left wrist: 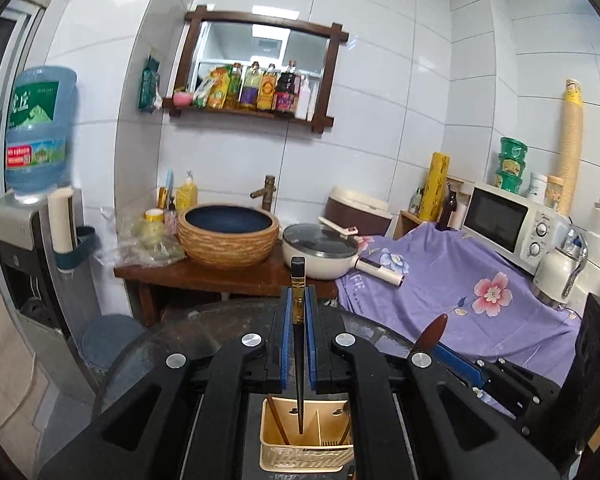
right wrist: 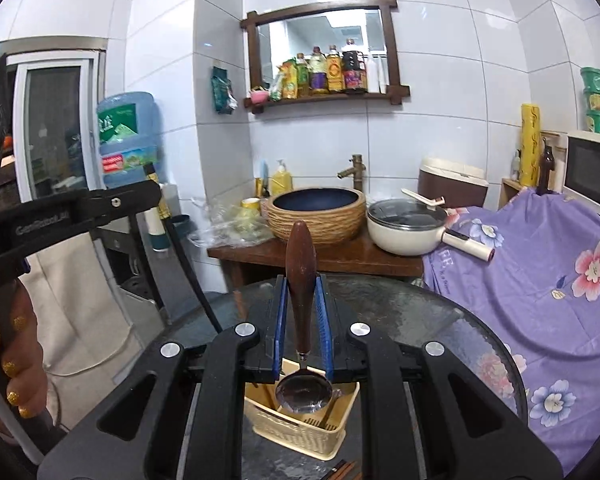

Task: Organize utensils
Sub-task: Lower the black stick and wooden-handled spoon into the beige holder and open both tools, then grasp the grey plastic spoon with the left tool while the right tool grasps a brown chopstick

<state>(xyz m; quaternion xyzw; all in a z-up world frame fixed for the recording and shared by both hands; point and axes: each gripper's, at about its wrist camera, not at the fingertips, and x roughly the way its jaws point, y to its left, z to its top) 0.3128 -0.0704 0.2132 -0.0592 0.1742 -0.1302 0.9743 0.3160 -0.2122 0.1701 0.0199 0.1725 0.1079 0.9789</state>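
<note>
**Chopstick and spoon held over the caddy, both ready to go in**

From where I stand, both tools are loaded. The left gripper [left wrist: 299,312] has its blue-padded jaws closed on a slim black chopstick with a gold band [left wrist: 298,320], held nearly upright, its tip hanging above the left-hand compartment of the cream plastic woven-look utensil caddy [left wrist: 306,454]. That caddy sits on the round dark glass-topped bench [right wrist: 440,320], and another brown chopstick [left wrist: 278,420] already leans inside it.

The right gripper [right wrist: 303,320] has its jaws clamped on the brown wooden handle of a metal-bowled spoon [right wrist: 302,280]; the spoon's bowl hangs low, just above the caddy's rim, handle end up. At the left edge of the right wrist view, a hand [right wrist: 12,344] with gold-glitter nails grips the other tool.

I would judge this to be the placing step: each utensil is picked up and poised over the caddy, neither yet released. The next move calls for lowering each piece straight into a compartment before the jaws let go; whether the chopstick's tip is already inside the rim I cannot tell. The spoon's bowl looks wide beside the divider, so it needs lining up with an open slot. More chopsticks [right wrist: 342,470] lie on the bench near the caddy, likely next.
</note>
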